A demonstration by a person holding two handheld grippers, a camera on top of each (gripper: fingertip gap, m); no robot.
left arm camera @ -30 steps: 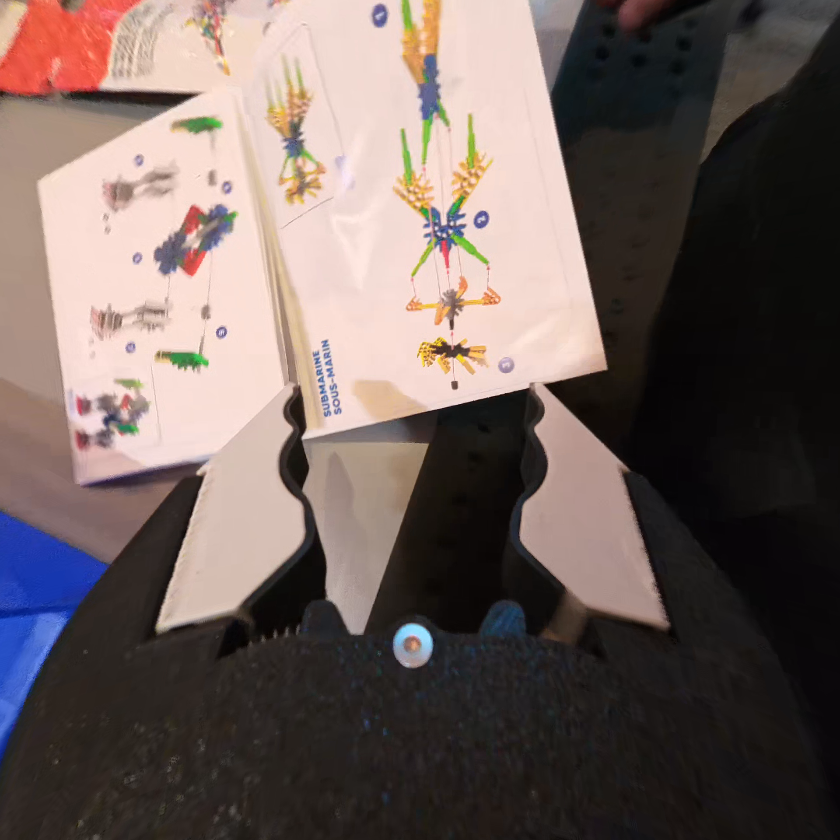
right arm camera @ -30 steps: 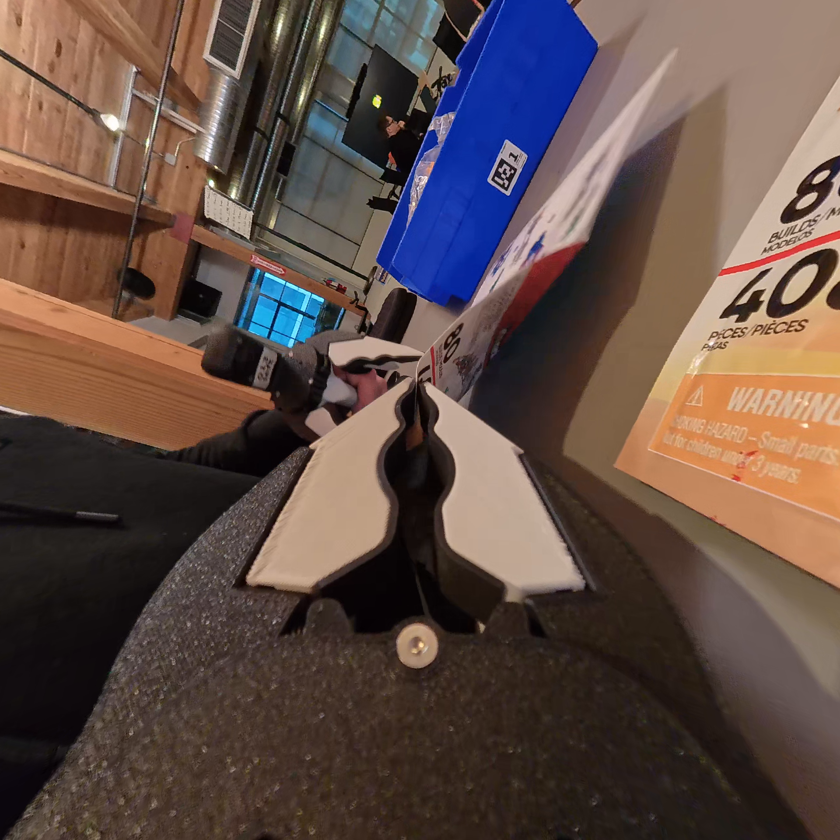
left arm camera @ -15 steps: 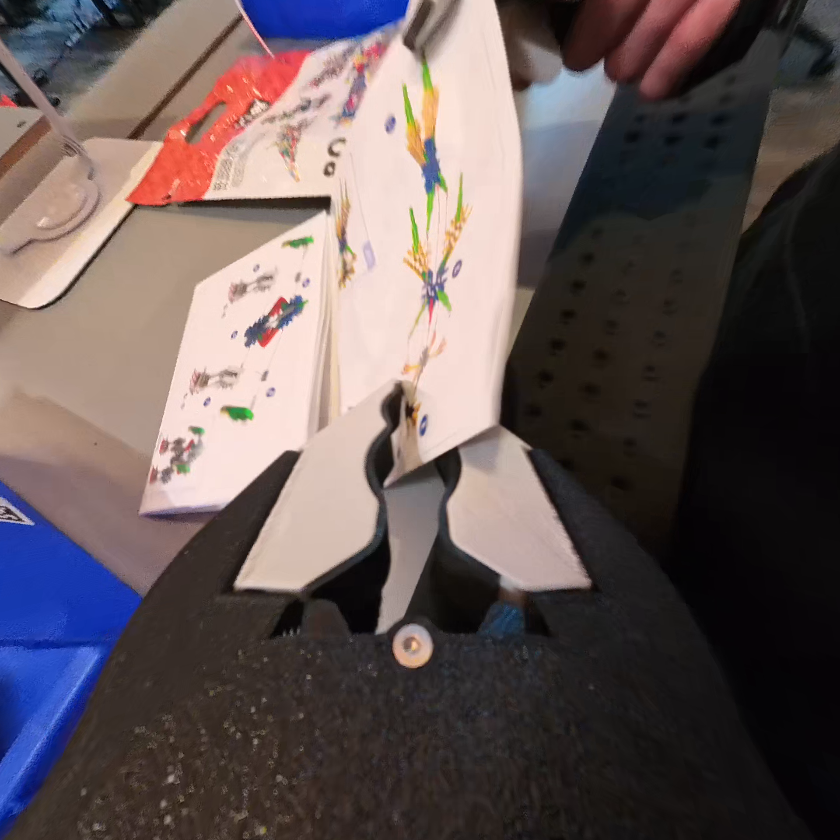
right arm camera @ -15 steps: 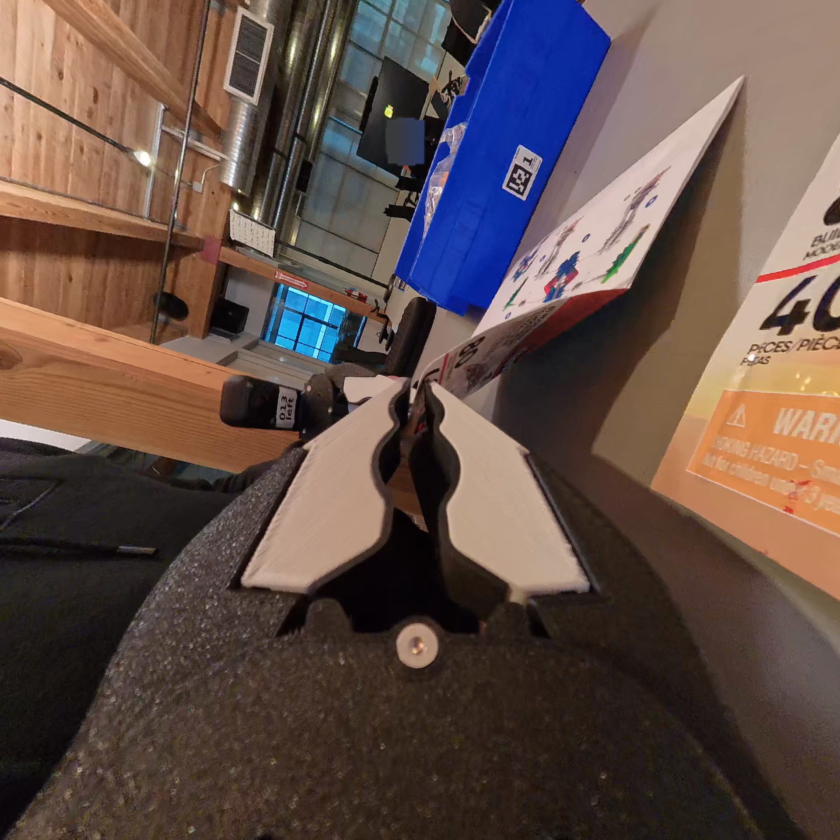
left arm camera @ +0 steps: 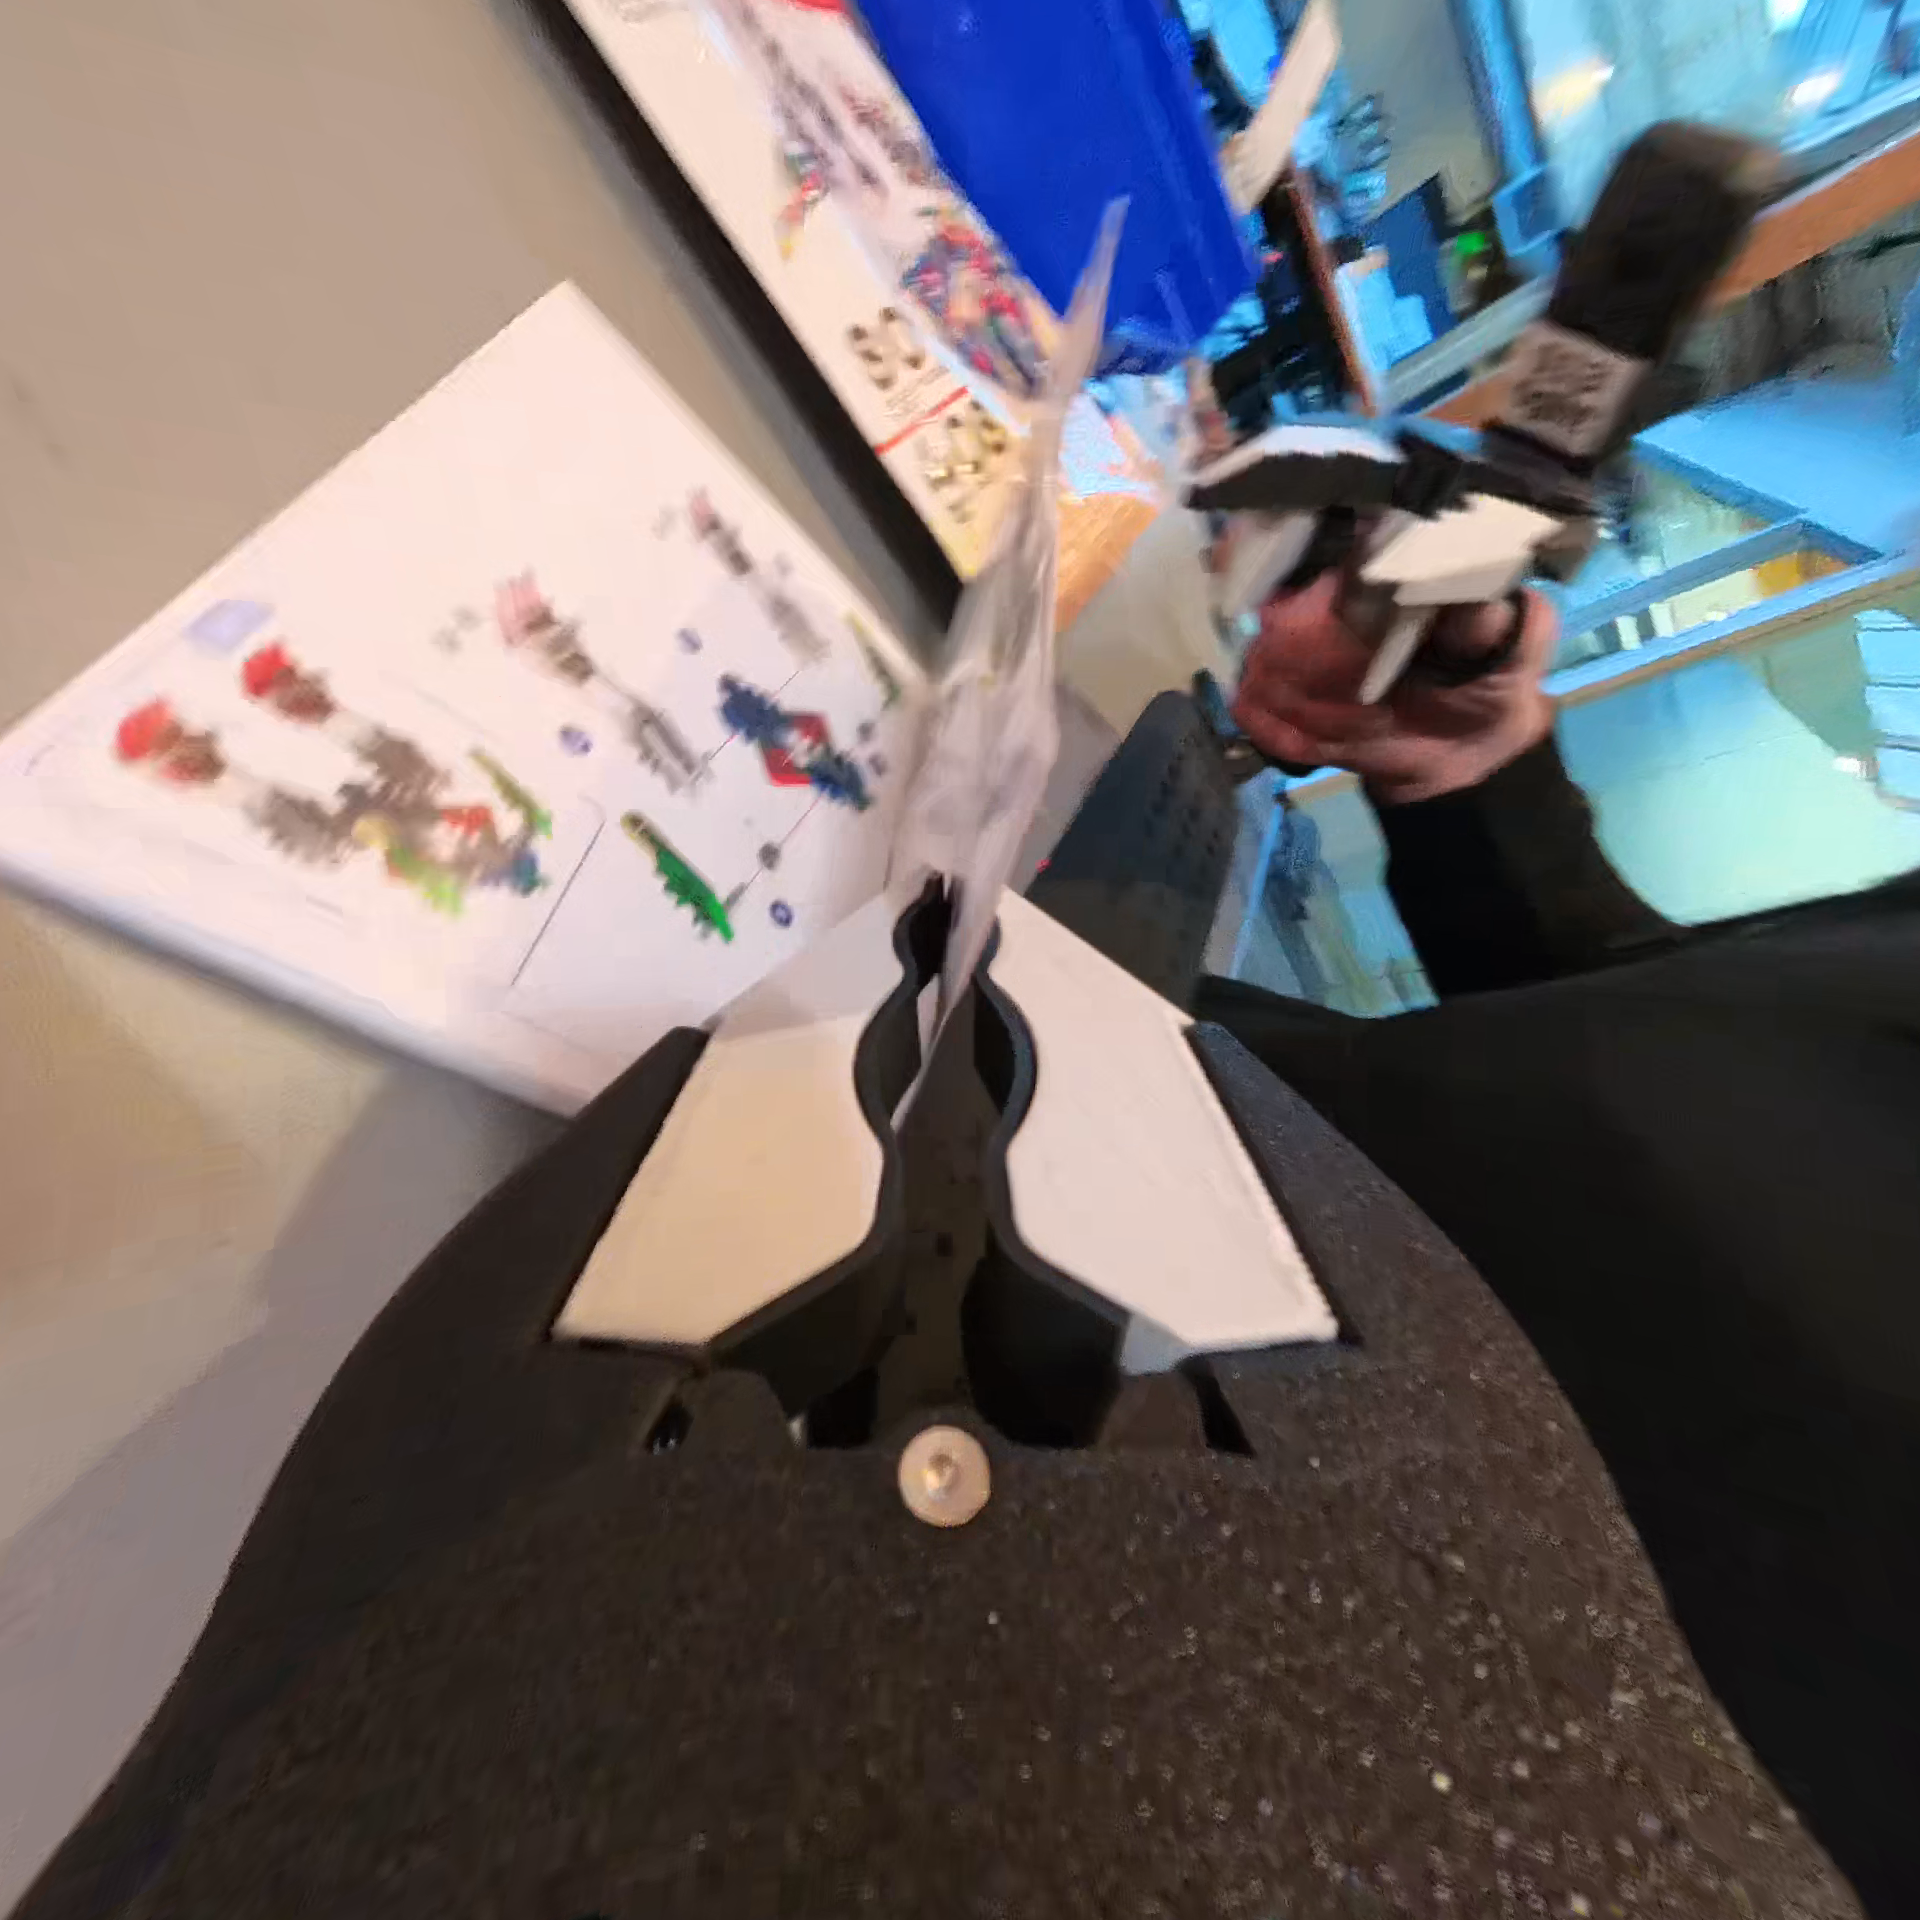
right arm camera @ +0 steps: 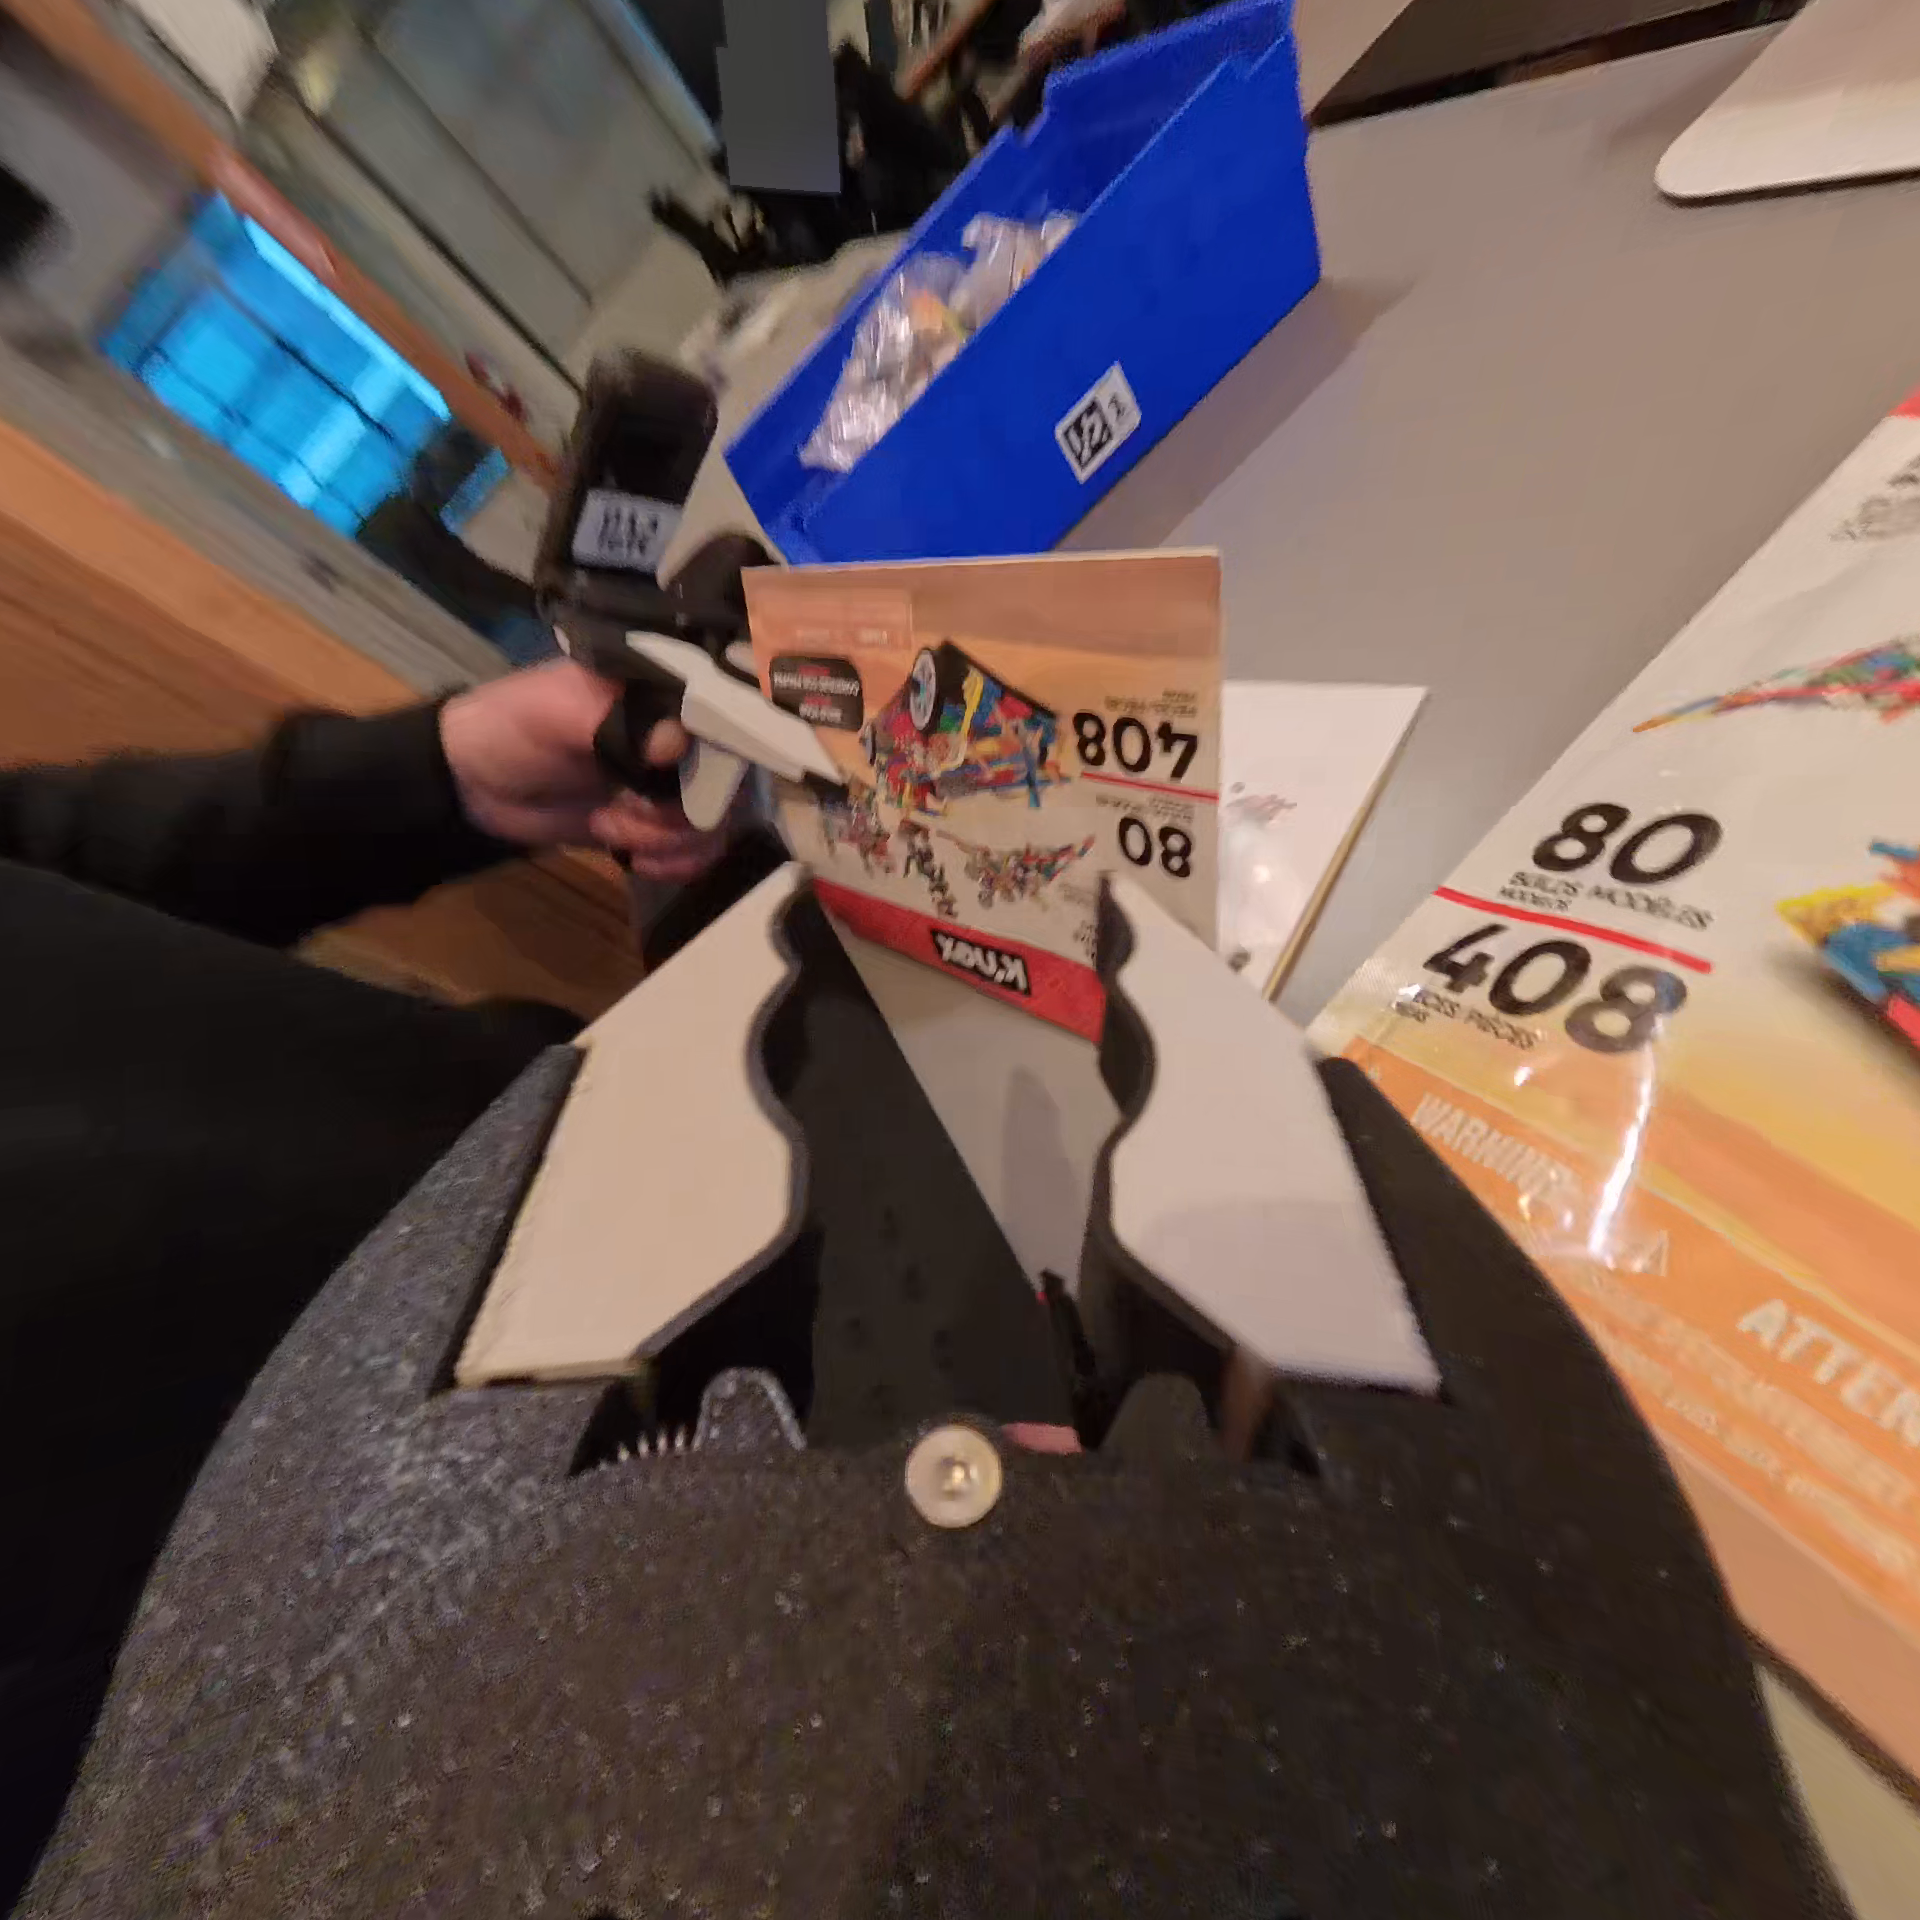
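Observation:
My left gripper (left arm camera: 956, 914) is shut on the edge of a booklet leaf (left arm camera: 997, 675), held upright and seen edge-on. The rest of the open instruction booklet (left arm camera: 468, 727) lies flat on the grey table (left arm camera: 208, 312). In the right wrist view the lifted leaf is the printed cover (right arm camera: 987, 748), standing upright, with the left gripper (right arm camera: 816, 771) pinching its left edge. My right gripper (right arm camera: 951, 888) is open, its fingers (right arm camera: 665, 1122) on either side of the cover's lower edge, not gripping it. It also shows in the left wrist view (left arm camera: 1340, 540), in a hand.
A blue bin (right arm camera: 1039, 343) with clear bags of parts stands behind the booklet. A large orange and white printed pack (right arm camera: 1662, 1039) lies on the table to the right. A white flat object (right arm camera: 1787, 125) is at the far right. A black perforated chair back (left arm camera: 1143, 821) is near the table edge.
The right gripper has opened and let go of the cover it was pinching. The left gripper has closed fully on the leaf and swung it up to stand upright.

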